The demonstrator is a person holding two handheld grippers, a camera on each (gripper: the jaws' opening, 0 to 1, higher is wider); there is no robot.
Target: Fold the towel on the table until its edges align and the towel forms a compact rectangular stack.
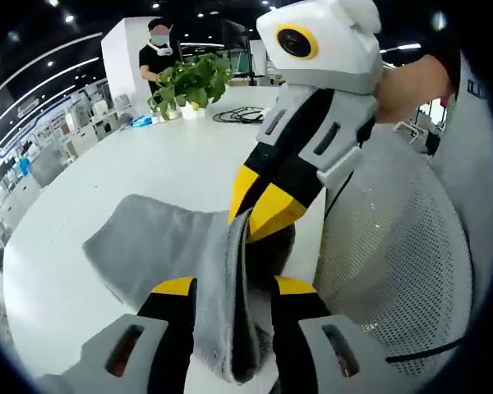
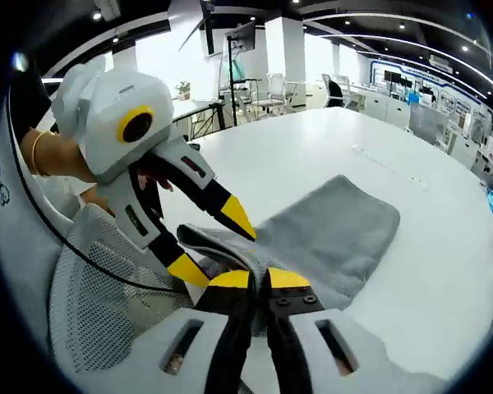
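Both tongs grip the grey towel (image 1: 172,246) at its near edge: our left tongs (image 1: 230,287) pinch a raised fold between narrow jaws, and our right tongs (image 2: 259,281) are clamped nearly closed on the cloth beside them. Beyond that edge, the rest of the towel lies flat on the white tabletop (image 1: 148,156), stretching toward the potted plant (image 1: 193,82) at the far side. Behind the lifted edge stands a mesh chair (image 2: 107,279). We judge the risk is uneven pulling, which could skew the fold or slip the cloth off the tabletop edge.
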